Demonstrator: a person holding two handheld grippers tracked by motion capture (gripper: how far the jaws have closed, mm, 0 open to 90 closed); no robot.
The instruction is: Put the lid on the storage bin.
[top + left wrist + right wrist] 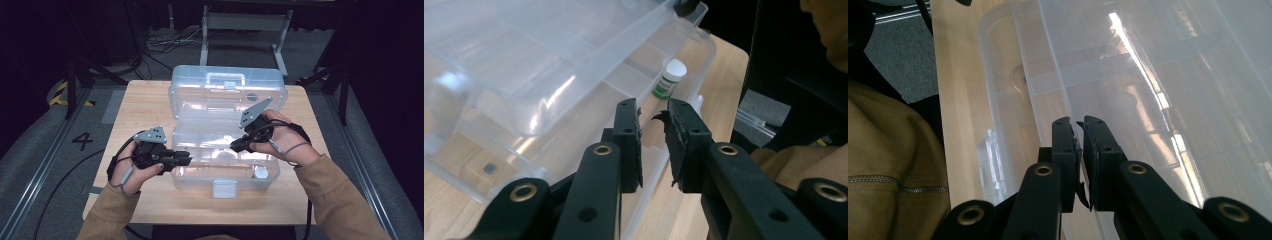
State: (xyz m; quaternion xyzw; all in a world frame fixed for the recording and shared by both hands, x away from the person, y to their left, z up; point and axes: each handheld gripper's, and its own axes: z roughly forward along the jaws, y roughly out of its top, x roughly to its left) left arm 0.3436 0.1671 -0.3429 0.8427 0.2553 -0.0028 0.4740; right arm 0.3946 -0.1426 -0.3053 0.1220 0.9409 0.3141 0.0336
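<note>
A clear plastic box (200, 182) stands on the wooden table (145, 105) with its lid (227, 95) raised at the back. A small white bottle with a green label (260, 173) (670, 78) stands in the box's front right corner. My left gripper (189, 159) (653, 106) is at the box's left wall, its jaws a narrow gap apart with nothing visibly held. My right gripper (233, 146) (1077, 121) hovers over the right half of the box (1148, 100), shut with nothing in it.
The box's front latch (224, 189) hangs toward the table's near edge. Bare wood lies left and right of the box. Dark stands and a grey frame (245, 22) rise beyond the far edge, with grey floor around the table.
</note>
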